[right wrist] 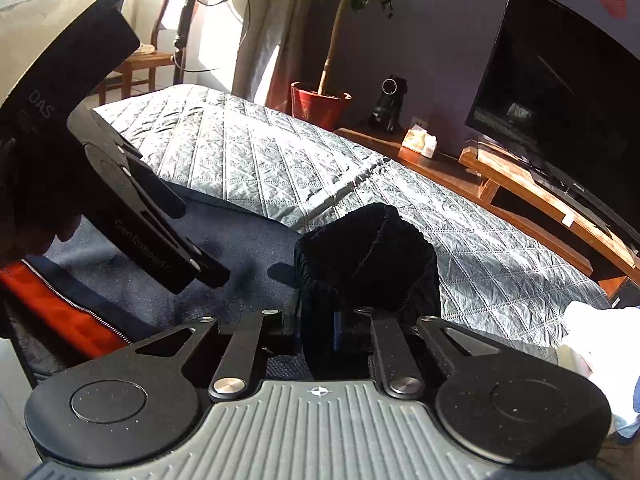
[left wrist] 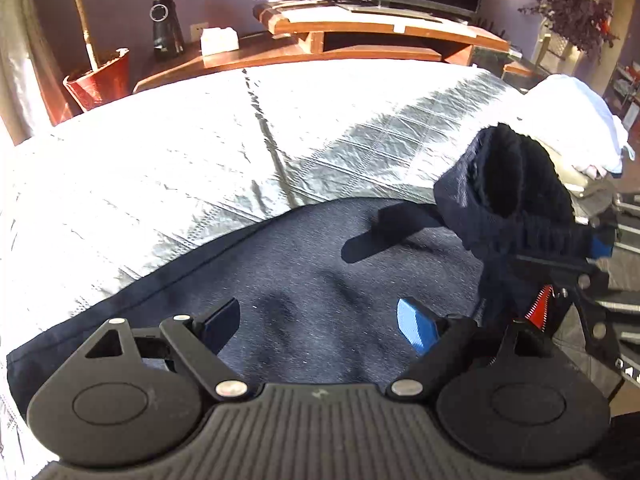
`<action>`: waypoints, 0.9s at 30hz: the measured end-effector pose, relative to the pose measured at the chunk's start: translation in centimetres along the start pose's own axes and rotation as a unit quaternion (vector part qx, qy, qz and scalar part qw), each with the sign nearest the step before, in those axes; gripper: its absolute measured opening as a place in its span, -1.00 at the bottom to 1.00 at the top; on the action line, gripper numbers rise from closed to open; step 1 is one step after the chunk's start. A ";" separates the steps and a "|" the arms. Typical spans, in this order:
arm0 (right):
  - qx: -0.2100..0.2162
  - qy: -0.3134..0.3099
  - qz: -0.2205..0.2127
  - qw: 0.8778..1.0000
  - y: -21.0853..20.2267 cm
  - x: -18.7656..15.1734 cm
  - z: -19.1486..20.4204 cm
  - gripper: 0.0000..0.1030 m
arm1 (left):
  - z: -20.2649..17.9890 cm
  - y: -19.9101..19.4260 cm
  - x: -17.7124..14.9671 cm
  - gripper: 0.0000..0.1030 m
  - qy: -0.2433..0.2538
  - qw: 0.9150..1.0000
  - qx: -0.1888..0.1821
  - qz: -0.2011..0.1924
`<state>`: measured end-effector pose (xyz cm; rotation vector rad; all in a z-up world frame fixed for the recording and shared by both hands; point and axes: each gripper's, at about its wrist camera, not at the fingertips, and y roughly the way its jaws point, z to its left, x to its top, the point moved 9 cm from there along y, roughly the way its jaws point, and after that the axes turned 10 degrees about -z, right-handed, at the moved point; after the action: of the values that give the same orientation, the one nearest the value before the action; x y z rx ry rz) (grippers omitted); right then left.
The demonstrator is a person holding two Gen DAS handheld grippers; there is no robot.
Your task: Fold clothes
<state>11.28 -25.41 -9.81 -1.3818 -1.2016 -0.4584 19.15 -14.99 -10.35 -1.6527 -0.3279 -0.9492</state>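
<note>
"DAS" and "Gen Robot" (partly legible) on left gripper (right wrist: pixel 208 272)

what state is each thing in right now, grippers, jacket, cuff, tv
left gripper: open, empty, over the jacket
right gripper: shut on the cuff
dark jacket: spread flat on the quilted bed
ribbed cuff: lifted, bunched
zipper: open, orange lining showing
tv: off
</note>
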 end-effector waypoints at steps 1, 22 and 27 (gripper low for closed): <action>0.010 -0.011 0.004 1.000 0.3 0.0 1.0 -0.68 | 1.2 -0.2 0.3 0.63 -0.013 1.000 0.016 -0.003; 0.148 0.023 0.008 0.989 -0.7 1.9 5.8 0.28 | 8.4 -2.2 0.9 0.66 -0.109 0.993 0.051 -0.010; 0.123 -0.010 0.026 0.992 -0.3 1.0 5.6 -0.57 | 7.9 -2.0 0.7 0.66 -0.108 0.993 0.043 -0.006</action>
<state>9.36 -20.01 -10.16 -1.2053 -1.1927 -0.2499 21.51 -7.34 -8.70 -1.6794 -0.5195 -0.7553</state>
